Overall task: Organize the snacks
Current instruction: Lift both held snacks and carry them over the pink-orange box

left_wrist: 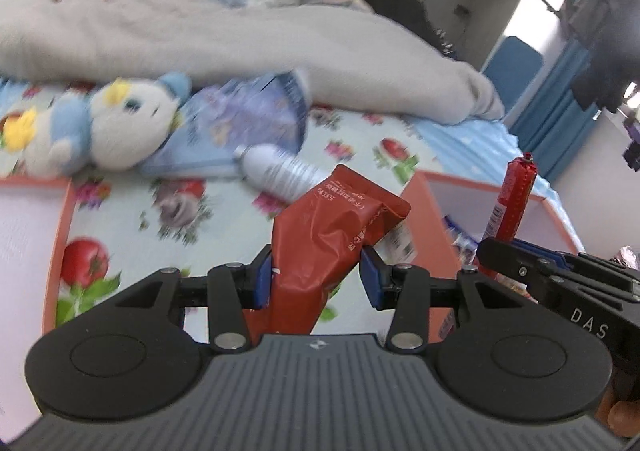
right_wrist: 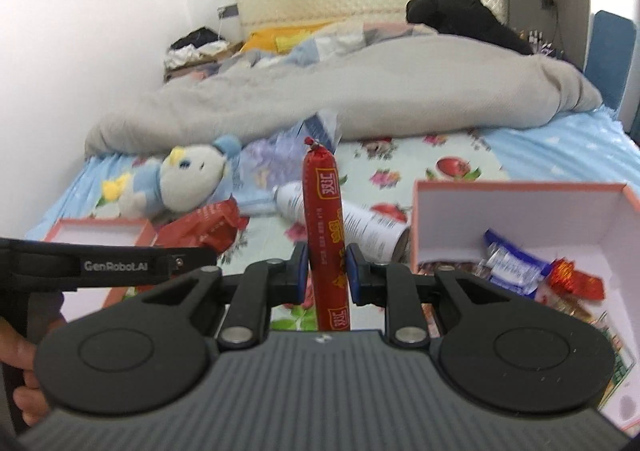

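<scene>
My left gripper (left_wrist: 316, 277) is shut on a crumpled red snack packet (left_wrist: 332, 235), held up above the floral bedsheet; the same packet (right_wrist: 204, 227) shows at the left in the right wrist view. My right gripper (right_wrist: 326, 275) is shut on a red sausage stick (right_wrist: 325, 227) that stands upright between its pads; in the left wrist view the stick (left_wrist: 514, 197) rises at the right. An orange-rimmed white box (right_wrist: 520, 211) at the right holds several wrapped snacks (right_wrist: 516, 265). A second orange-rimmed box (right_wrist: 100, 231) lies at the left.
A white bottle (right_wrist: 352, 221) lies on its side on the sheet between the boxes. A blue and white plush toy (right_wrist: 188, 179) and a blue booklet (left_wrist: 240, 123) lie farther back. A grey duvet (right_wrist: 340, 99) fills the far part of the bed.
</scene>
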Demonstrator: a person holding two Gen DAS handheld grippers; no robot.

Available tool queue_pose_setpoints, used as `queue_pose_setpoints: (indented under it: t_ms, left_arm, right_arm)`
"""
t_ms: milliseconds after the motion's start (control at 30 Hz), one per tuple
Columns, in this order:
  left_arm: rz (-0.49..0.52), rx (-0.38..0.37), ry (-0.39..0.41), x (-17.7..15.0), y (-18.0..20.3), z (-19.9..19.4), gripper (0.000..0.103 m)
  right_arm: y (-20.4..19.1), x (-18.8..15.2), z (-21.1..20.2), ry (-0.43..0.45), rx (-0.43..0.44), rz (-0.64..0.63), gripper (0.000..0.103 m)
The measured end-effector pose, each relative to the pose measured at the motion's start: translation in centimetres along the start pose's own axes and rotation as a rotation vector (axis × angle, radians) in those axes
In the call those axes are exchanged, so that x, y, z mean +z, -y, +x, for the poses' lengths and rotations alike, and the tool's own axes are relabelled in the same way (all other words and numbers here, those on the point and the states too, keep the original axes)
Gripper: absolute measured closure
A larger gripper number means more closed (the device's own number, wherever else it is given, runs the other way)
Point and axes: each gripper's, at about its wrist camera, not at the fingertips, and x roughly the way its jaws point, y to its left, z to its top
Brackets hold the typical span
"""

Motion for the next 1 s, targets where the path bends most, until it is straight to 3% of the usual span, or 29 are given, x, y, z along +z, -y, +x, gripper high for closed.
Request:
queue_pose_setpoints:
  t_ms: [333, 600, 833, 1000]
  left_arm:
    - [0.069, -0.088, 0.105, 5.3, 4.8, -2.5, 0.053]
    - [0.111, -0.165, 0.151, 7.5, 8.5, -3.9, 0.053]
    - [0.165, -0.220, 0.132, 8.3, 12.4, -2.2, 0.053]
    - [0.214, -0.248, 0.097, 7.8, 15.3, 0.0, 0.053]
  right_arm:
    - [2.2, 4.4, -3.3, 0.102, -0.067, 0.023, 0.080]
    - [4.0, 6.0, -5.9, 0.155, -0.119, 0.016, 0.080]
    - [6.8, 6.0, -6.5, 0.138, -0.182, 0.046, 0.080]
    - [9.4, 5.5, -5.5, 0.065, -0.217, 0.081, 0.080]
